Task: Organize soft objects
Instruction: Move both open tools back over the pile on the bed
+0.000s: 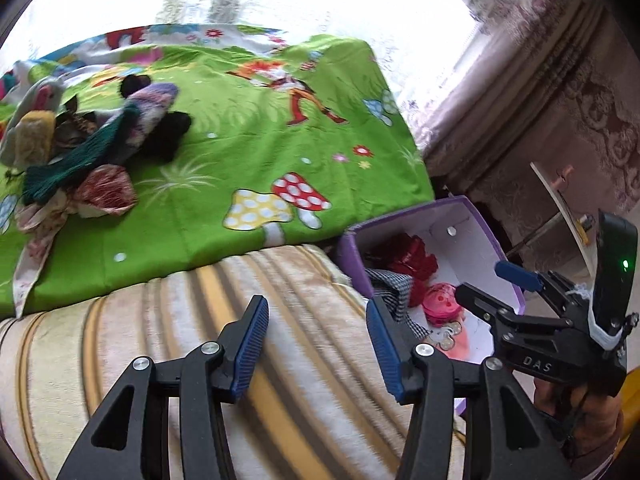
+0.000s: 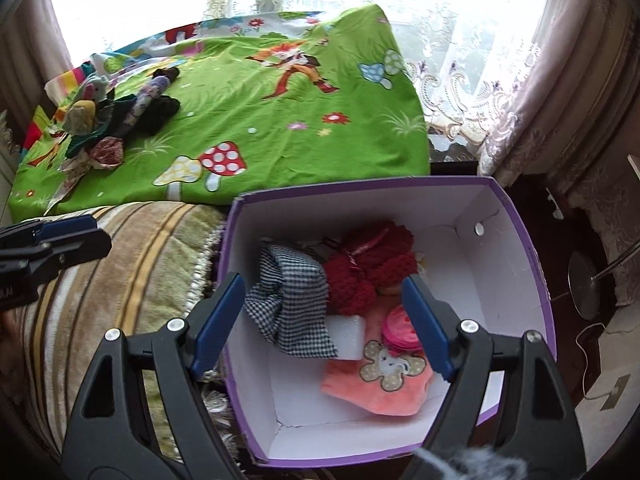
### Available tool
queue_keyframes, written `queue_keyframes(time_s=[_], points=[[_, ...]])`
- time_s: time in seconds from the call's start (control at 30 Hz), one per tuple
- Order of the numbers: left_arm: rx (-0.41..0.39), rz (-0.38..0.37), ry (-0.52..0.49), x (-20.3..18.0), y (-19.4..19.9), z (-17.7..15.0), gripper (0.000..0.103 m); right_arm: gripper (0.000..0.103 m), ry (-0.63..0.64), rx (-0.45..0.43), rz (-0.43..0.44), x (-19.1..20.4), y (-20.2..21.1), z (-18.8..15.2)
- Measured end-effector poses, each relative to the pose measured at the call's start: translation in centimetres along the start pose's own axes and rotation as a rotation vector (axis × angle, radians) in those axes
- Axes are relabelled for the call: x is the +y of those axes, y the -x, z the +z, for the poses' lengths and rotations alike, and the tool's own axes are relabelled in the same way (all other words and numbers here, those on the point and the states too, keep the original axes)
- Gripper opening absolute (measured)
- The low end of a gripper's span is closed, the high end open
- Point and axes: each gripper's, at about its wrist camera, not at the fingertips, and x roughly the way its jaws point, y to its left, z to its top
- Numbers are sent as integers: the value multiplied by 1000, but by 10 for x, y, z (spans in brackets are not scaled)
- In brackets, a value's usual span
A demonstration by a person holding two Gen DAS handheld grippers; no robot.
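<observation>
Right wrist view: the right gripper [image 2: 324, 322] is held with jaws wide and empty above the purple box [image 2: 528, 240] at lower centre, where a checked cloth [image 2: 292, 312] and red knit [image 2: 372, 264] are seen. Left gripper [image 1: 316, 344] jaws are likewise spread wide, empty. A pile of soft objects [image 2: 116, 120] is left on the green bedsheet [image 2: 280, 140], upper left.

Left wrist view: the camera is looking forward and slightly down along the left gripper [image 1: 318, 344], close above a striped blanket [image 1: 168, 344], with the purple box [image 1: 476, 220] lying at its right. Right wrist view: the camera is looking steeply down along the right gripper [image 2: 324, 320], close over the purple box [image 2: 532, 264]. Both views are sharing the box, the green sheet [image 1: 256, 148] [image 2: 260, 132] and the curtained window [image 1: 400, 12] [image 2: 460, 32] beyond.
</observation>
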Motion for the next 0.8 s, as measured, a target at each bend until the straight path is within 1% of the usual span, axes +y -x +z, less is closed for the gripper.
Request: queue_keyframes(time_s=[0.13, 0.27, 0.37, 0.5, 0.6, 0.7, 0.8], points=[[-24, 14, 92, 35, 11, 3, 52, 83, 31, 1, 26, 15, 2, 7], [-67, 44, 180, 72, 26, 7, 52, 83, 35, 6, 76, 26, 2, 15], [-91, 60, 244, 99, 36, 10, 52, 83, 58, 10, 80, 37, 1, 21], [-115, 98, 301, 131, 46, 19, 52, 83, 91, 18, 98, 55, -3, 31], [-128, 121, 339, 156, 52, 26, 52, 83, 104, 26, 129, 69, -8, 39], [-144, 151, 353, 178, 59, 37, 52, 83, 127, 30, 150, 85, -14, 48], [-138, 176, 367, 200, 61, 52, 52, 83, 161, 33, 171, 102, -20, 56]])
